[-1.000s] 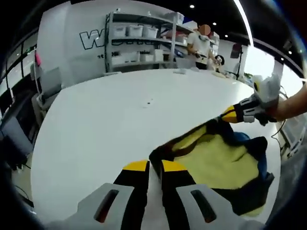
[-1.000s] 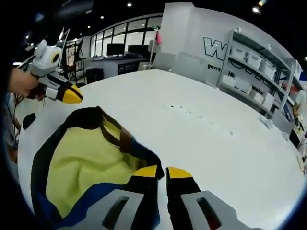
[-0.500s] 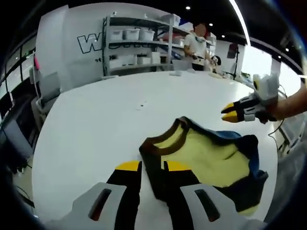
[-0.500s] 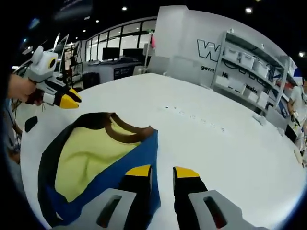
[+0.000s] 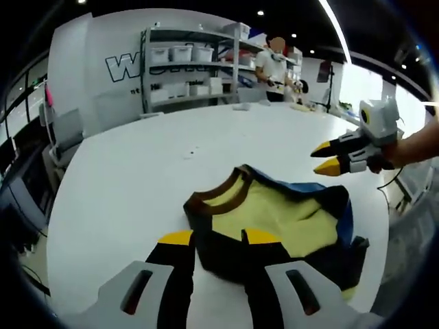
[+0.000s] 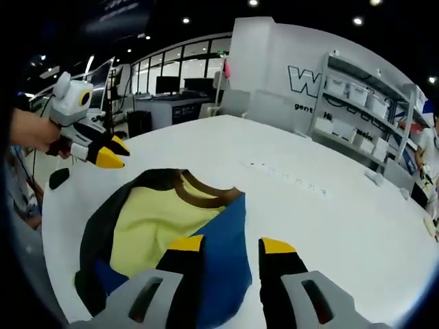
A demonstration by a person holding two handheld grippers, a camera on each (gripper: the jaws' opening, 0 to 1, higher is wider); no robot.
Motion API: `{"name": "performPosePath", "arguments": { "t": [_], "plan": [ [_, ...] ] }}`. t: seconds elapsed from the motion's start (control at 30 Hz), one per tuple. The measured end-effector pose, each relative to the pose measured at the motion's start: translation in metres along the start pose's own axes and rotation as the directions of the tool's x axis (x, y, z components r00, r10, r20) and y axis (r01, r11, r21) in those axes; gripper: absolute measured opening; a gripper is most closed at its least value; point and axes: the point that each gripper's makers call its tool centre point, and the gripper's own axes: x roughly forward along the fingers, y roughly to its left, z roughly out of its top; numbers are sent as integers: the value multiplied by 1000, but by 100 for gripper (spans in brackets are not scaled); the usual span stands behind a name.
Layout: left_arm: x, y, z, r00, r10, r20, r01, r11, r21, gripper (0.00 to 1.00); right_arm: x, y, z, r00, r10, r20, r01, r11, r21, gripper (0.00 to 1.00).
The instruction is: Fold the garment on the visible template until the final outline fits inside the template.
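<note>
At the bottom of the left gripper view, the left gripper (image 5: 219, 238) stands with jaws apart and empty over the near edge of the garment (image 5: 274, 219), which lies crumpled on the white table (image 5: 137, 171) at lower centre. The right gripper (image 6: 230, 245) is likewise spread and holds nothing, with the garment's blue panel just beyond its tips. Farther back, at the upper centre of the left gripper view, are storage shelves (image 5: 185, 68) and a person (image 5: 271, 65).

A large white table (image 5: 137, 171) occupied the foreground. Behind it stood metal shelving (image 5: 185, 68) that carried white storage bins (image 5: 182, 53), set against a white wall bearing dark lettering (image 6: 309, 79). A person (image 5: 271, 65) stood near the shelving. Glazed office partitions (image 6: 171, 72) lined the far side.
</note>
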Motion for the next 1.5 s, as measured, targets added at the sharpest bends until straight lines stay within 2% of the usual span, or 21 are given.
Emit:
{"name": "performPosePath", "arguments": {
  "t": [0.3, 0.73, 0.97, 1.23, 1.43, 1.5],
  "plan": [
    [-19, -23, -10, 1000, -27, 10, 26, 999, 44, 32, -24, 20, -1, 999, 24, 29, -24, 1000, -12, 35],
    [-35, -57, -23, 998, -65, -9, 66, 997, 37, 39, -59, 32, -13, 998, 4, 64, -6, 1000, 30, 44],
    [-45, -92, -34, 993, -113, -19, 114, 988, 108, 38, -77, 39, -22, 997, -2, 71, -1, 999, 46, 47],
    [-50, -117, -42, 989, -144, -20, 145, 983, 115, 39, -90, 50, -32, 998, 3, 66, -6, 999, 46, 51],
    [-48, -135, -39, 982, -186, -30, 188, 968, 163, 38, -98, 55, -37, 998, -4, 58, 2, 999, 37, 54],
    [-47, -143, -37, 978, -209, -27, 209, 952, 224, 35, -100, 56, -40, 999, -5, 52, 3, 999, 37, 54]
  ]
}}
